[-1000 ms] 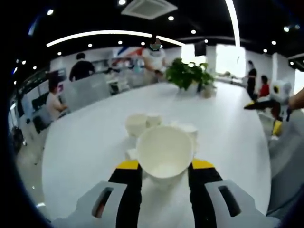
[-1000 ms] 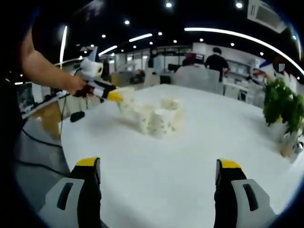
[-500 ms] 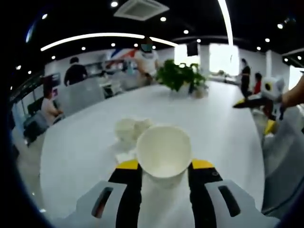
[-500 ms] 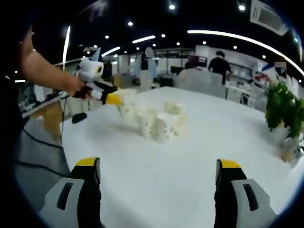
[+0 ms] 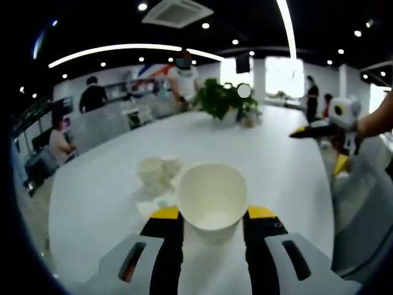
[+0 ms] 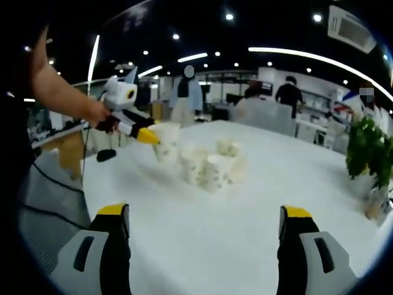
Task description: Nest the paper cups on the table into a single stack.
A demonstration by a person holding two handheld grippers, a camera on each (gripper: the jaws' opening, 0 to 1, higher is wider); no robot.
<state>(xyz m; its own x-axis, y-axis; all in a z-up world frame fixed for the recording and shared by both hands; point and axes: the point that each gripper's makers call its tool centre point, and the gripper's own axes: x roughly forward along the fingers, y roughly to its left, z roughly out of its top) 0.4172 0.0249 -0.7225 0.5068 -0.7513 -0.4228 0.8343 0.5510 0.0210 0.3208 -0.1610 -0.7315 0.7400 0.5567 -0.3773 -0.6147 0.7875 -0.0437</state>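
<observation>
Left hand-held gripper [image 5: 212, 214] clamping cup [image 5: 212, 195] (upright)

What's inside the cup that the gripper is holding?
The held cup looks empty: plain white walls and bottom show between the left gripper jaws. Its lower outside and what lies beneath it on the table are hidden.

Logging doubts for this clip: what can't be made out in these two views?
- Left gripper view: the held cup hides its own base and part of the cup group behind.
- Right gripper view: the group is blurred and overlapping; count unclear.
- Potted plant is cut off by the edge.
</observation>
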